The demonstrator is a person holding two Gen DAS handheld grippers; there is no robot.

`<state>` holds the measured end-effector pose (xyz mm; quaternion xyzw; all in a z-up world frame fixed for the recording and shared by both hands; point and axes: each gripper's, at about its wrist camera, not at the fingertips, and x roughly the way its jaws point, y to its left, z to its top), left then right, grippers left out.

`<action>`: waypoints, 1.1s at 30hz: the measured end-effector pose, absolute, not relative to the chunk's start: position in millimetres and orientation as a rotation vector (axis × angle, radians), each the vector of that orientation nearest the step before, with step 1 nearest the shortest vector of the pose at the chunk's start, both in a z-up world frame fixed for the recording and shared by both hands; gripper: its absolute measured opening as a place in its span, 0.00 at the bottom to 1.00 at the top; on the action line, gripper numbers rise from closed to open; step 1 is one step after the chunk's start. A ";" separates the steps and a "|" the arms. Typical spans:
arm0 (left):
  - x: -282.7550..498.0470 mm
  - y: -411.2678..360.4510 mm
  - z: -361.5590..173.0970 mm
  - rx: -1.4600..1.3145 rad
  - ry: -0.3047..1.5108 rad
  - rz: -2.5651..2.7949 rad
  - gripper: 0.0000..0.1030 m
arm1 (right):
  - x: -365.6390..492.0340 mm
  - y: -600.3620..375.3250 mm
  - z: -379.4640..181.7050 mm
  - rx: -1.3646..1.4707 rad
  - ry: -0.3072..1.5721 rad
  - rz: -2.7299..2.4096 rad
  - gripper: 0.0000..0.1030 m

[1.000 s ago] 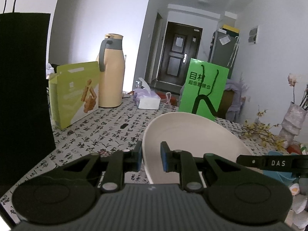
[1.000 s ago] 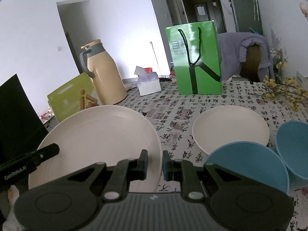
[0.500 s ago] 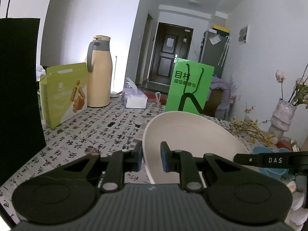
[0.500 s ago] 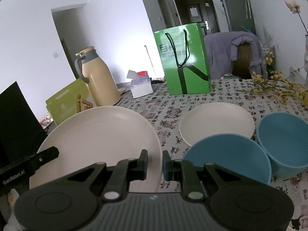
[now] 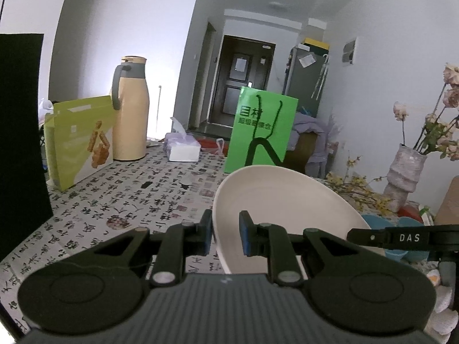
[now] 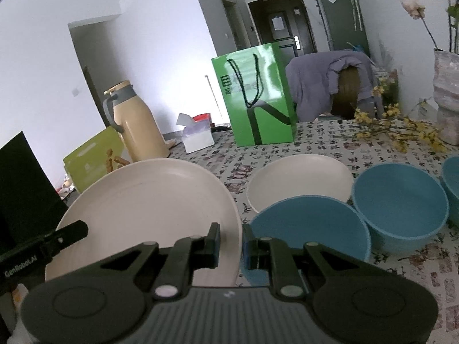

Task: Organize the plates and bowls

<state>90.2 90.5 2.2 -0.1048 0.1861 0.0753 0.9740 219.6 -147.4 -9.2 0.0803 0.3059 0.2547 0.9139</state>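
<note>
A large cream plate (image 6: 149,200) is held off the table by both grippers at once, each pinching one edge of the rim. The left gripper (image 5: 226,236) is angled slightly downward and clamped on the plate's left rim, so that in its view the plate is seen tilted, its face turned up and to the right and its far edge rising toward a green paper bag (image 5: 262,132). The right gripper (image 6: 231,243), also pointed somewhat down, is closed on the opposite rim; its view shows the plate's broad face lying nearly flat and stretching away to the left, where the tip of the other gripper is seen at the far edge. The plate is held above the patterned tablecloth (image 5: 123,197), just left of a blue bowl (image 6: 312,223). Beyond that bowl, a smaller cream plate (image 6: 298,183) rests on the table, touching or nearly touching a second blue bowl (image 6: 401,203). A tan jug (image 5: 130,123) is seen standing at the table's far side.
</note>
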 end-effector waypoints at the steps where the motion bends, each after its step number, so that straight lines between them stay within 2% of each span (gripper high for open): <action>1: 89.8 88.3 2.3 -0.210 0.375 0.148 0.19 | 218.2 -150.8 -8.8 0.168 0.626 0.521 0.15; 33: 91.4 27.7 -3.2 -0.209 0.366 -0.010 0.19 | 180.6 -233.6 -10.2 0.228 0.597 0.386 0.15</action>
